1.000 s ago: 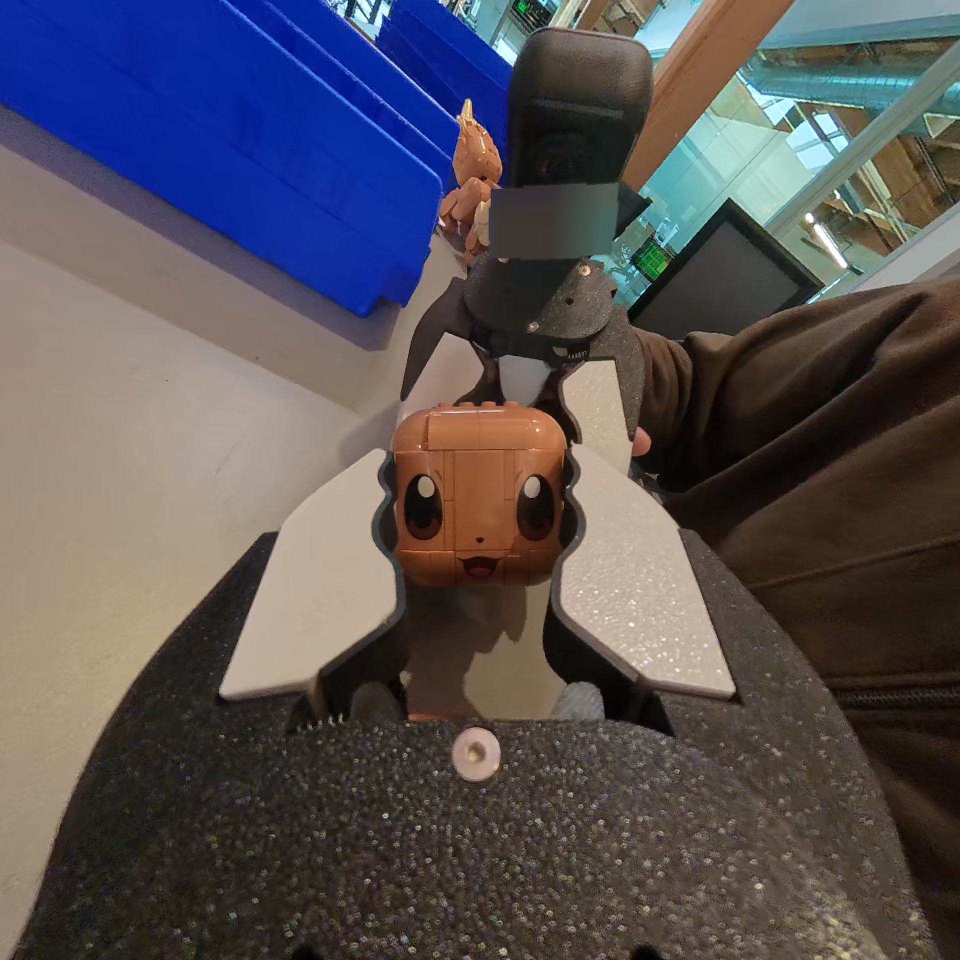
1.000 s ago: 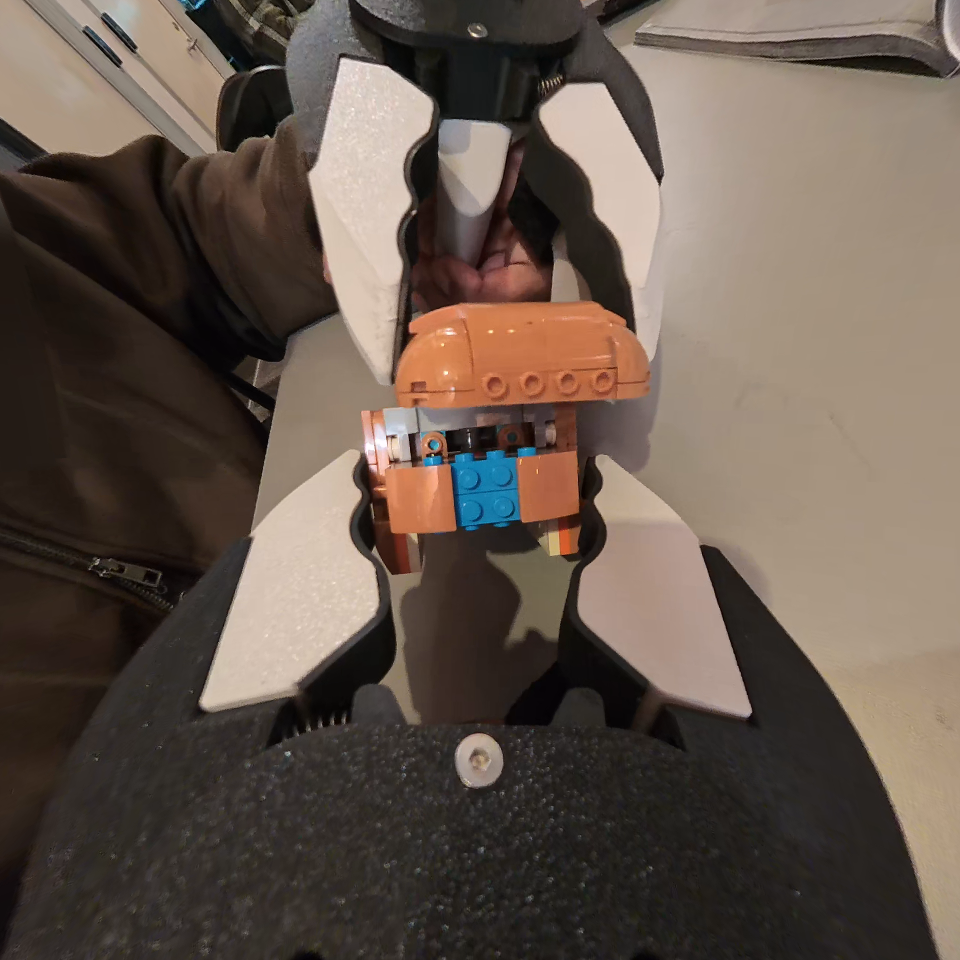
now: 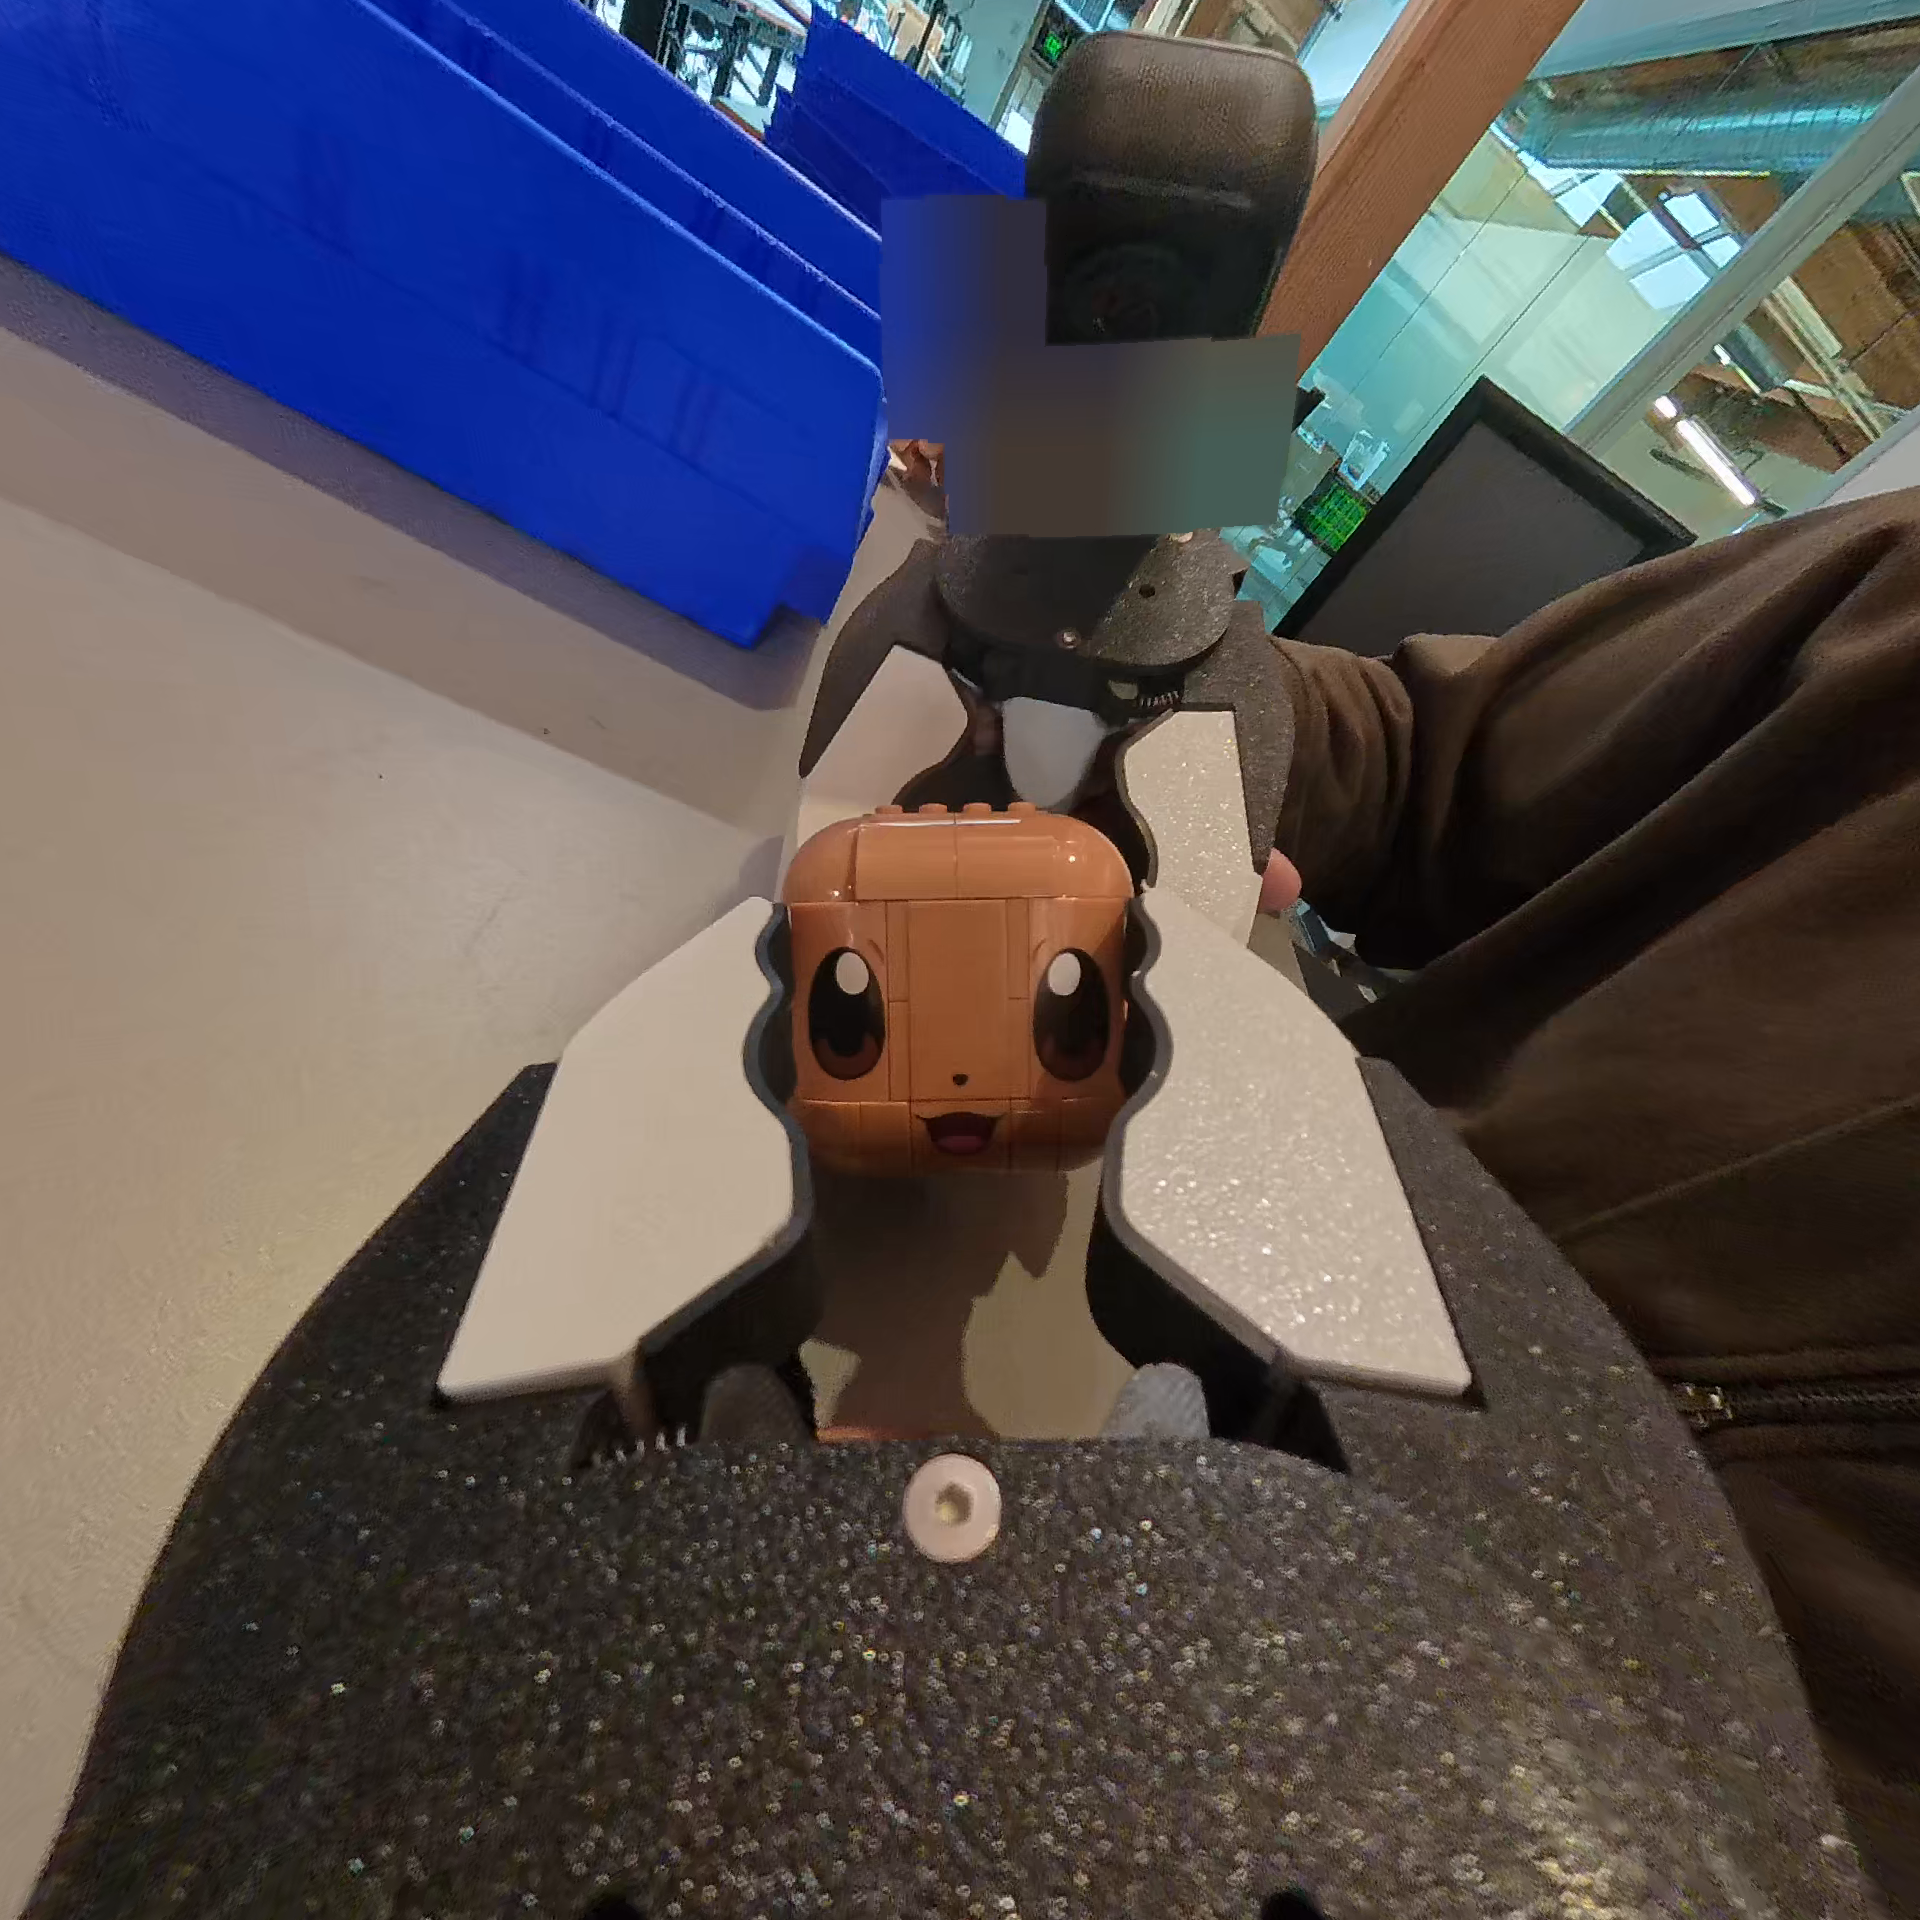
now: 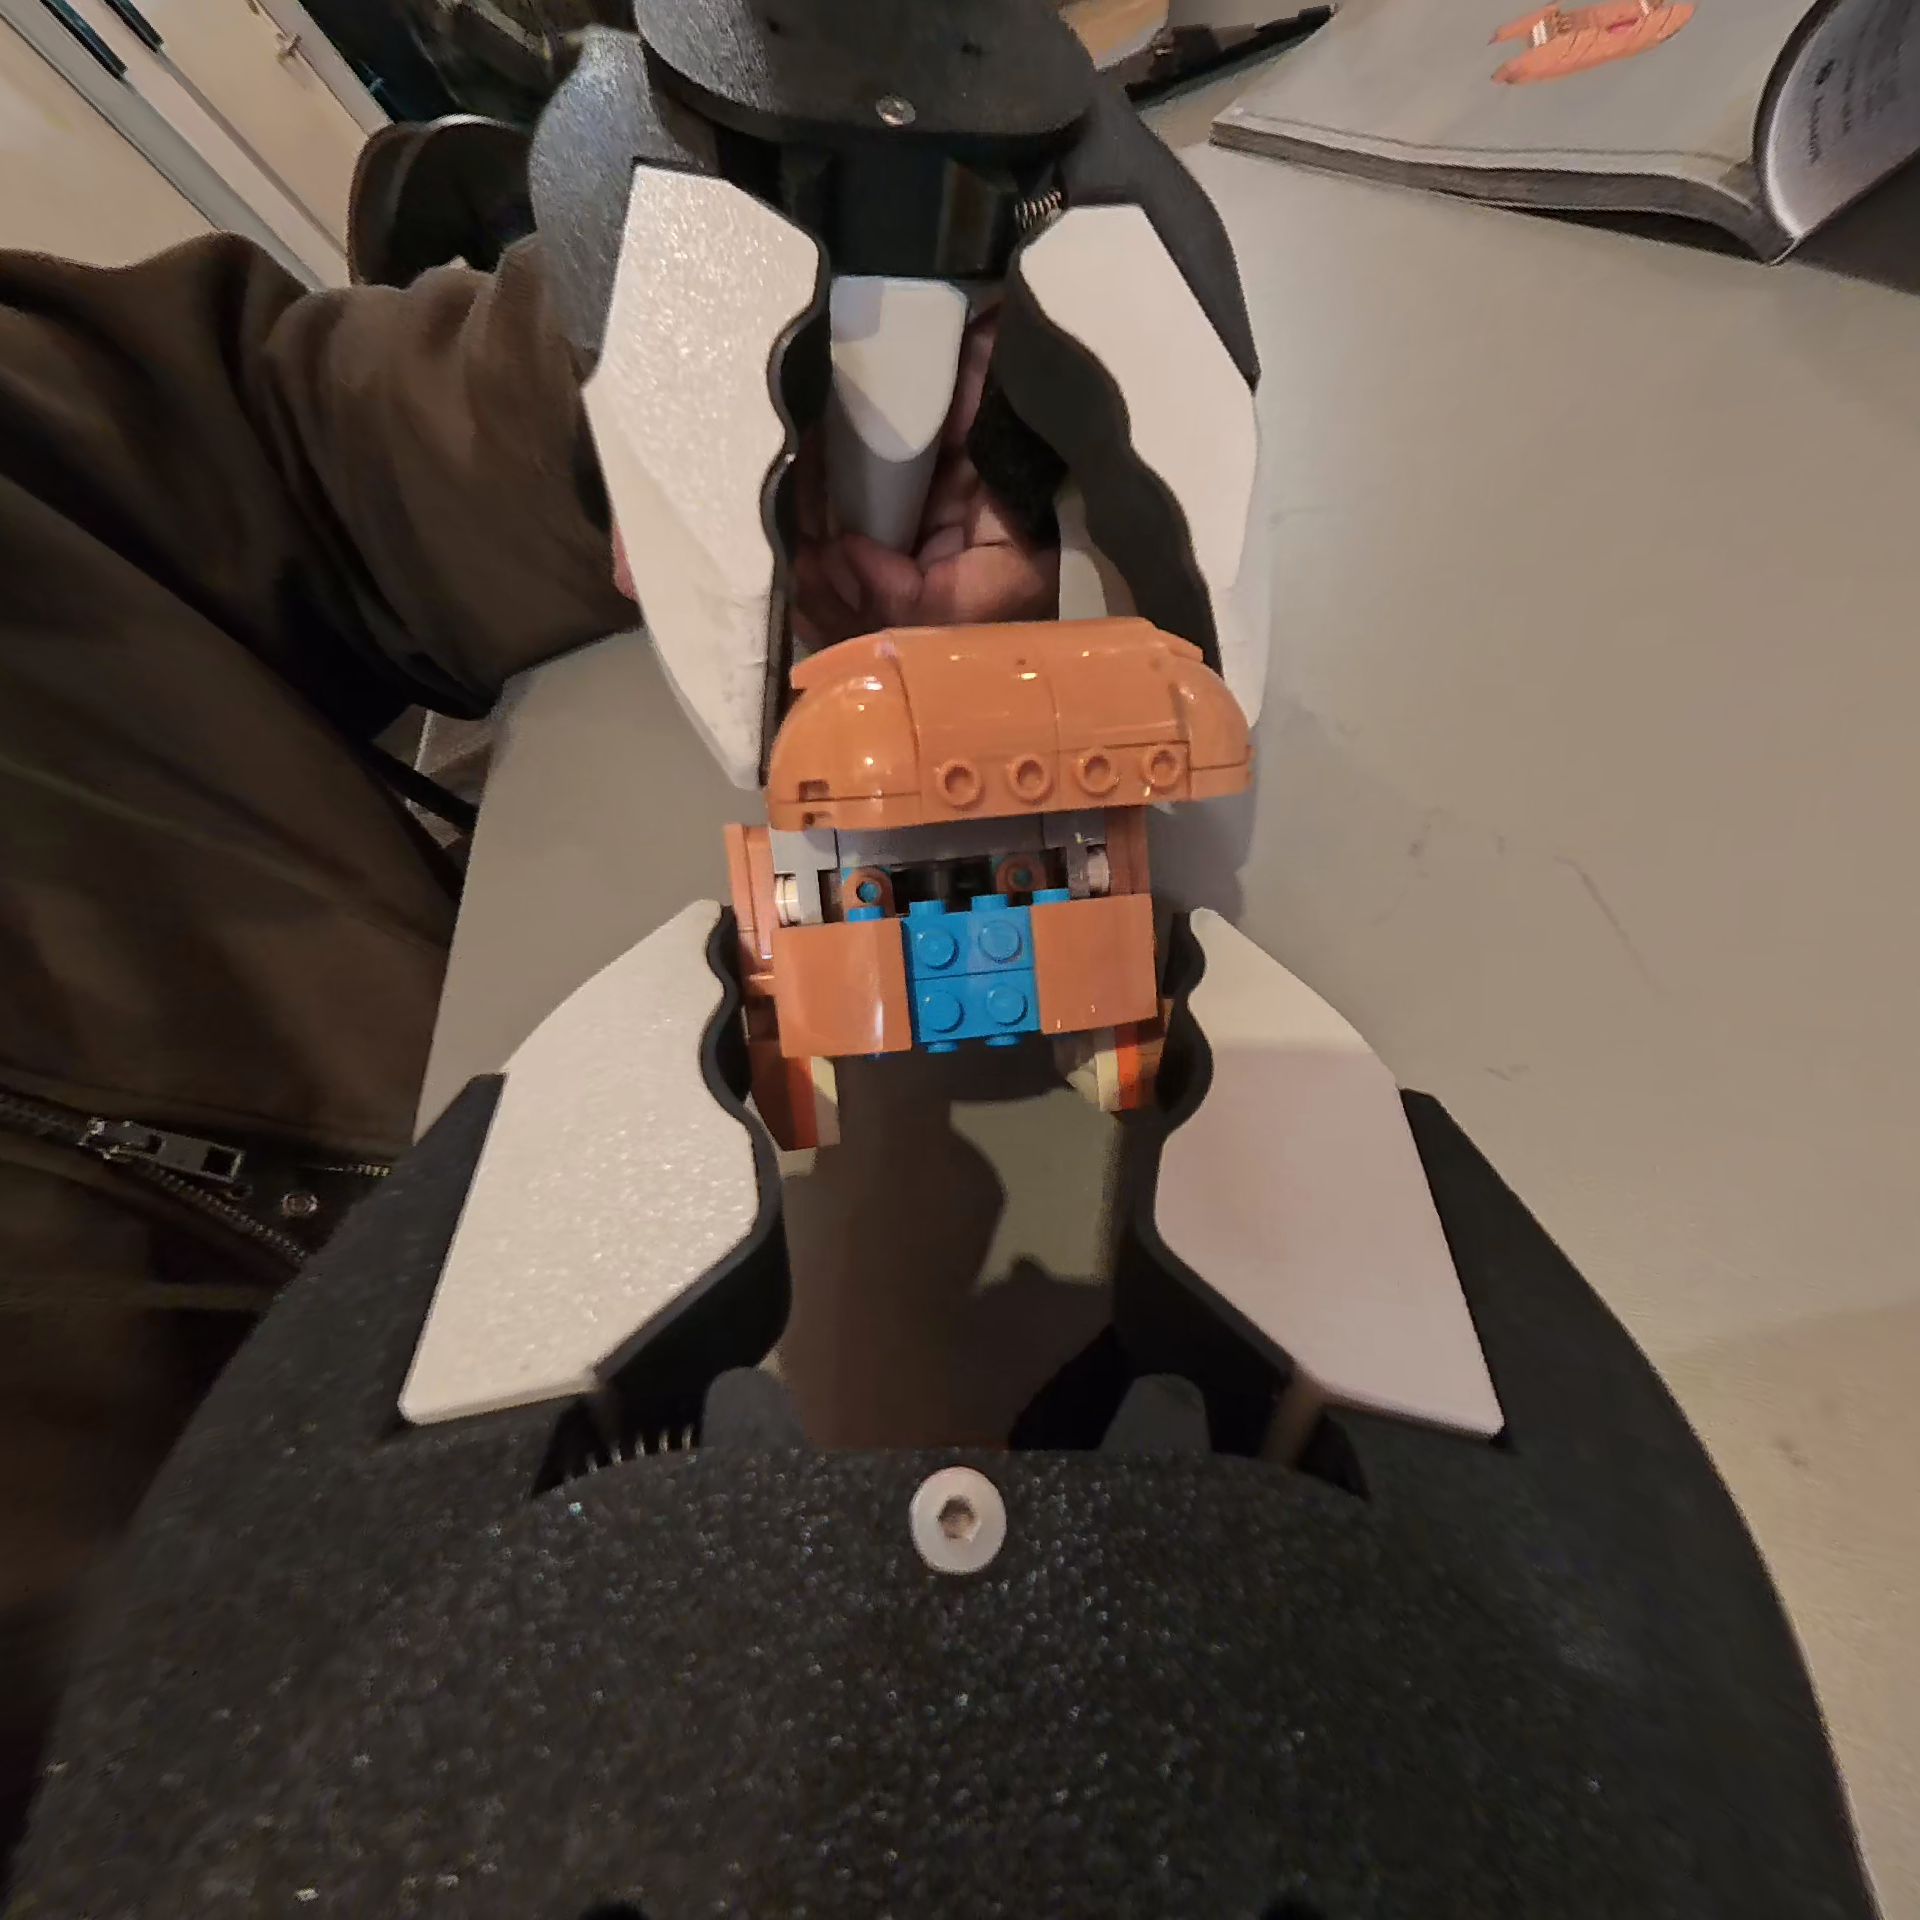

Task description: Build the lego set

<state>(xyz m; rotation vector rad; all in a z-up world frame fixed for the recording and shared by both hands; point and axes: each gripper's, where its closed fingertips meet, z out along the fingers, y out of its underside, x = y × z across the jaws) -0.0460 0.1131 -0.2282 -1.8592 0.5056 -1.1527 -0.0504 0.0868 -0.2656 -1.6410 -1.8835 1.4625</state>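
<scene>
The brown brick-built head (image 3: 956, 1003) is being clamped by the left gripper (image 3: 956, 1023). Its open rear, blue bricks (image 4: 971, 977) showing, is being gripped by the right gripper (image 4: 951, 1013).

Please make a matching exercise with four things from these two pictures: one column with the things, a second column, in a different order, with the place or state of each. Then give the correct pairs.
Things
1. square brown brick head with a cartoon face
2. brown brick body with a blue studded middle
3. row of blue plastic bins
4. open grey booklet

Places or states
A. lying on the table, far right
B. clamped in the left gripper
C. clamped in the right gripper
D. standing along the table's far edge

Pairs: 1-B, 2-C, 3-D, 4-A
</scene>
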